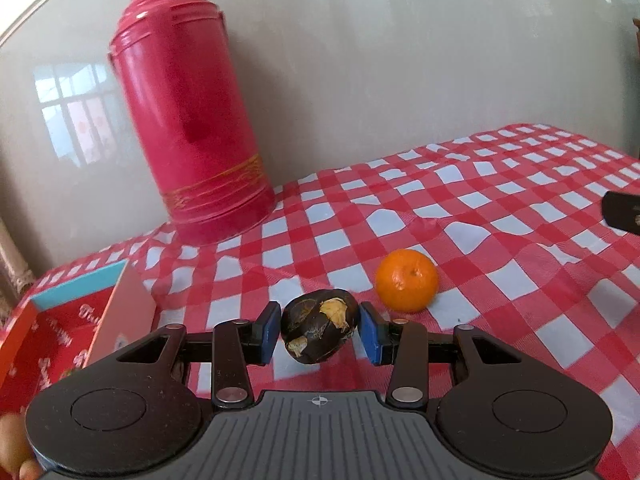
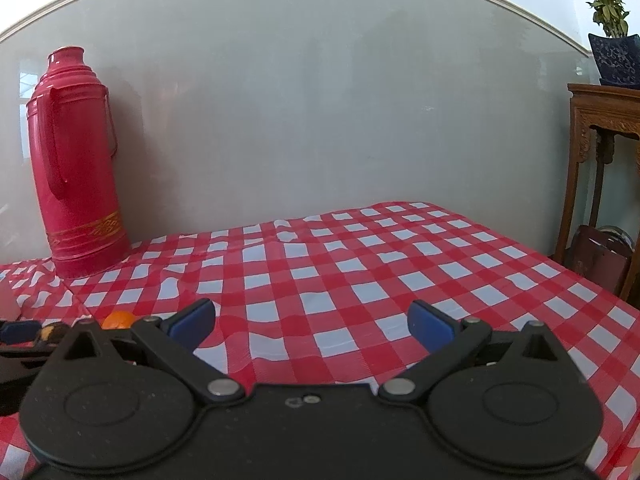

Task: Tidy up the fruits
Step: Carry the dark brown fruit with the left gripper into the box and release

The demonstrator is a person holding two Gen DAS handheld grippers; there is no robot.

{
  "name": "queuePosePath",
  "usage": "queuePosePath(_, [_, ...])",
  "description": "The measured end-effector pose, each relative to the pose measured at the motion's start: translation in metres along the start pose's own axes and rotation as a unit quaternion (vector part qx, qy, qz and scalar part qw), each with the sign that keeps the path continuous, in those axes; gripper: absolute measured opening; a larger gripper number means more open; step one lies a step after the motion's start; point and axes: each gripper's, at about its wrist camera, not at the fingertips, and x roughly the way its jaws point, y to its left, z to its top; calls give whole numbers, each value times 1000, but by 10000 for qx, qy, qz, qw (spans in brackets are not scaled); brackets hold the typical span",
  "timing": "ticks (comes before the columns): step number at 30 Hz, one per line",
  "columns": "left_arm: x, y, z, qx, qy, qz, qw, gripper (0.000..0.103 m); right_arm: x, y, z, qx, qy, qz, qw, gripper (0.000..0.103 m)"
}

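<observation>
While the right tongs (image 2: 312,326) hang spread wide and empty over bare checked cloth, the left tongs (image 1: 319,332) bracket a dark, shrivelled fruit (image 1: 319,328) with torn patches of yellowish skin, possibly a passion fruit. Its blue pads (image 1: 269,330) lie against or just beside the fruit's two flanks; whether they truly bear on it, and whether the fruit is lifted off the table (image 1: 500,216), cannot be told from the left wrist view. Taking the red thermos flask (image 1: 192,108) as landmark: the dark fruit sits in front of it and slightly to its right; a mandarin (image 1: 407,280) rests on the cloth further right, just beside the dark fruit but apart from it; an open red gift box (image 1: 60,320) with a raised flap stands in front of the flask to its left, close to the left tongs. A potted plant (image 2: 612,40) on a carved wooden stand (image 2: 600,120) lies far to the flask's right, off the table. The step in hand is judged to be the grasp or carry of the dark fruit. The next move probably calls for a firm closure and a leftward swing clearing the box flap, if the box is the intended container.
</observation>
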Motion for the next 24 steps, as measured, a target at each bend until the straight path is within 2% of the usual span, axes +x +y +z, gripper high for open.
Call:
queuePosePath(7, [-37, 26, -14, -366, -97, 149, 9992, 42, -2, 6, -1, -68, -36, 62, 10000, 97])
queuePosePath(11, [-60, 52, -16, -666, -290, 528, 9960, 42, -2, 16, -3, -158, -26, 115, 9998, 97])
queuePosePath(15, [-72, 85, -19, -854, -381, 1057, 9900, 42, -4, 30, -6, -275, -33, 207, 9994, 97])
queuePosePath(18, [-69, 116, -26, -1011, -253, 1440, 9841, 42, -6, 40, -8, -388, -41, 292, 9988, 97])
queuePosePath(24, [-46, 174, -37, -1493, 124, 1959, 9691, 42, -7, 57, -13, -611, -35, 420, 9972, 97])
